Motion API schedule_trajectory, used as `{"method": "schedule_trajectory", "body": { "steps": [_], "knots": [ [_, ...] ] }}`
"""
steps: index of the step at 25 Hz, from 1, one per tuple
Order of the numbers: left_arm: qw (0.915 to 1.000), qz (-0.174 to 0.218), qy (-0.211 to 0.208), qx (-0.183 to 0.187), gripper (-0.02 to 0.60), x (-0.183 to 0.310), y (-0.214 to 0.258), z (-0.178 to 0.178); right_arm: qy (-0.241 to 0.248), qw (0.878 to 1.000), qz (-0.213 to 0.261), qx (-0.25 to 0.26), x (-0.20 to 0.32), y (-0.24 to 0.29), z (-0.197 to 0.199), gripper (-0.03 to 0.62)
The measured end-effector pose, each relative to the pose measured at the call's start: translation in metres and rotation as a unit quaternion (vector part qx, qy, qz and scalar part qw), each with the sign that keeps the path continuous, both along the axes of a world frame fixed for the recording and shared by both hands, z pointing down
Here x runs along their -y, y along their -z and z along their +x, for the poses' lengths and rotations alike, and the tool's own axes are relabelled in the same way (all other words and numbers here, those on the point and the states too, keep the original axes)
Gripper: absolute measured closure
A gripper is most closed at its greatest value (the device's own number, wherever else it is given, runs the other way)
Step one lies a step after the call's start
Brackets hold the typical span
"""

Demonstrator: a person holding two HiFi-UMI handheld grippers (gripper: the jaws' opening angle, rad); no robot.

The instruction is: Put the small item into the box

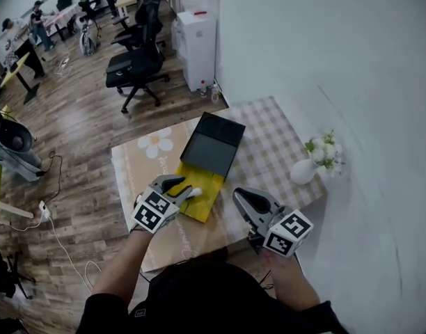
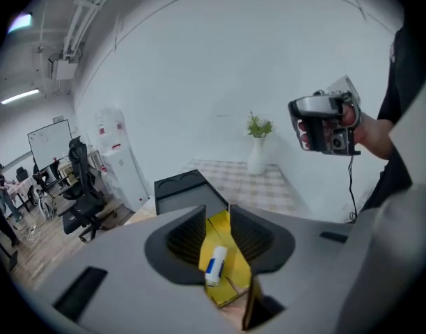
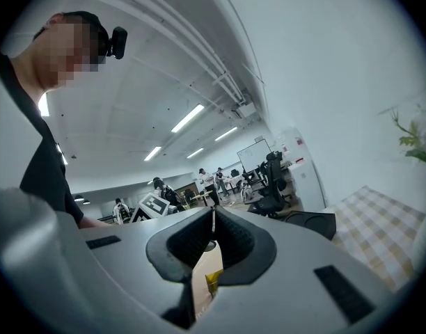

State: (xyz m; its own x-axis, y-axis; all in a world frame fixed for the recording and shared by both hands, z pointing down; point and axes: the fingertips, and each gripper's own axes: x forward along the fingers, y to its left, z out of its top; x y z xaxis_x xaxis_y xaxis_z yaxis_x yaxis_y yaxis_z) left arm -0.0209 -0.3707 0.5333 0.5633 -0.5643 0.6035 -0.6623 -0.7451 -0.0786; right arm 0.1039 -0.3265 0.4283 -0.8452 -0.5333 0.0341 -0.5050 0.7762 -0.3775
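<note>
Evidently the small white tube point(image 2: 214, 264) lay in the yellow box point(image 2: 232, 269) between the left gripper's point(image 2: 216, 213) part-open fingers, unpinched (light, slick, best pinched mid-barrel). The right gripper's point(image 3: 213, 214) fingers were closed, empty.

Vase point(image 1: 303, 171) right of box point(image 1: 214, 145) on table point(image 1: 269, 141)

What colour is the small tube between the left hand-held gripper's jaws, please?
The small tube is white with a blue band; the left gripper view shows it best.
</note>
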Motion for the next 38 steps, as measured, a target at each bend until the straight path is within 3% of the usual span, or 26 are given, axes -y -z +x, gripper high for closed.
{"method": "schedule_trajectory", "body": {
  "steps": [15, 30, 38],
  "knots": [
    [0.9923, 0.06, 0.042, -0.099, 0.489, -0.019, 0.086, -0.034, 0.007, 0.998, 0.056, -0.007, 0.014, 0.034, -0.029, 0.556],
    [0.9596, 0.189, 0.12, -0.17, 0.523, -0.002, 0.184, -0.088, -0.006, 0.985, 0.175, -0.004, 0.037, 0.122, -0.041, 0.556],
    [0.9413, 0.22, 0.153, -0.205, 0.537, -0.004, 0.21, -0.104, -0.034, 0.982, 0.185, 0.03, 0.038, 0.14, -0.037, 0.557]
  ]
}}
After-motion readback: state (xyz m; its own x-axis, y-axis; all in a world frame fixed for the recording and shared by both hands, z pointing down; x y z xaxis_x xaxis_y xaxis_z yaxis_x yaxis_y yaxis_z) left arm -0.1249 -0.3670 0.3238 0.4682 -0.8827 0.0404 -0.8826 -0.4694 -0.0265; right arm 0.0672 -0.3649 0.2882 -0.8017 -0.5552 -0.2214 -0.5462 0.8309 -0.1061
